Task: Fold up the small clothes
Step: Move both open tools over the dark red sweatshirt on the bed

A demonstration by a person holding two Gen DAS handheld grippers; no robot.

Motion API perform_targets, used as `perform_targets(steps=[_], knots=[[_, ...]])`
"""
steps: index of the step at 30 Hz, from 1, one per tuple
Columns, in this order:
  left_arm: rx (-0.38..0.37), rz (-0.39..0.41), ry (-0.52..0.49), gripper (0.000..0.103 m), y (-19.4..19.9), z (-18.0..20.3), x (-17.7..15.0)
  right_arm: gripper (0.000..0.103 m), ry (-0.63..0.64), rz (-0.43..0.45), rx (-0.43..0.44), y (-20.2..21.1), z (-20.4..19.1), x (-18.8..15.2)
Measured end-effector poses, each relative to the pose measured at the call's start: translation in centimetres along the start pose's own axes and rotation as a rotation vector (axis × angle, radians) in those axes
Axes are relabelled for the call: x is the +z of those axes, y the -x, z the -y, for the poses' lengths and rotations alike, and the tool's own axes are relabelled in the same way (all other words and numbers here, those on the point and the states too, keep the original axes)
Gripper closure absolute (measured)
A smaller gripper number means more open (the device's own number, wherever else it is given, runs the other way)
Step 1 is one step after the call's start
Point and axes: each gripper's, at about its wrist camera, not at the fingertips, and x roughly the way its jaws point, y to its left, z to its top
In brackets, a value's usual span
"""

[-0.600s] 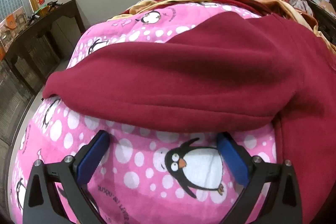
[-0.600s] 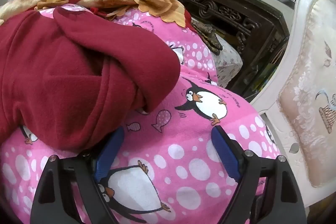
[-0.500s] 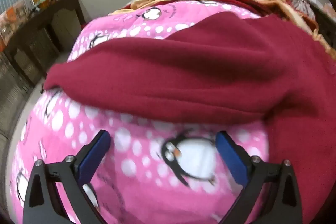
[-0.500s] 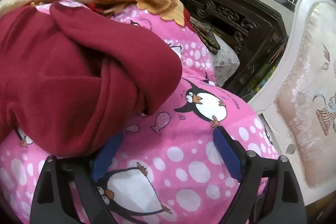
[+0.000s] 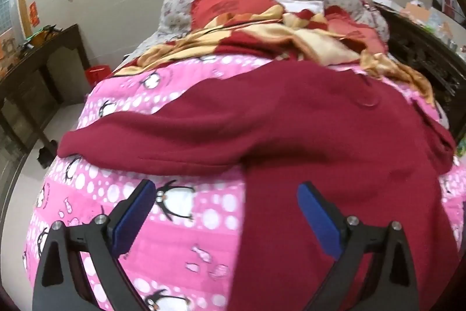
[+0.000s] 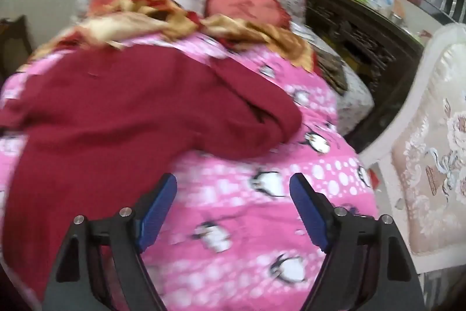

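The maroon fleece garment (image 5: pixel 305 136) lies spread on the pink penguin bedspread (image 5: pixel 186 241); the left tool (image 5: pixel 224 201) and right tool (image 6: pixel 233 194) hover apart, empty; each should pinch a hem corner squarely before folding.

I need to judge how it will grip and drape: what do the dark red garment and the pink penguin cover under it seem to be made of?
Dark red garment: looks like fleece or a thick brushed knit, with a matte, slightly fuzzy surface, soft rounded folds and a stitched hem.
Pink penguin cover: probably thin printed woven cotton or polyester, smooth and flat, with no visible pile. Motion blur leaves the weave unclear.
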Motion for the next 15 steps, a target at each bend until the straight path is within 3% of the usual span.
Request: perform_targets(steps=[9,12,15], knots=[[-0.024,0.027,-0.024,0.003,1.9,1.1,0.0,0.023,0.079,0.072,0.322,9.3,-4.4,3.5],[-0.041,0.016,-0.017,0.003,1.8,1.3,-0.4,0.023,0.096,0.122,0.354,10.9,-5.0,4.0],[-0.043,0.015,-0.011,0.003,1.6,1.5,-0.8,0.023,0.1,0.132,0.288,10.3,-6.5,4.3]])
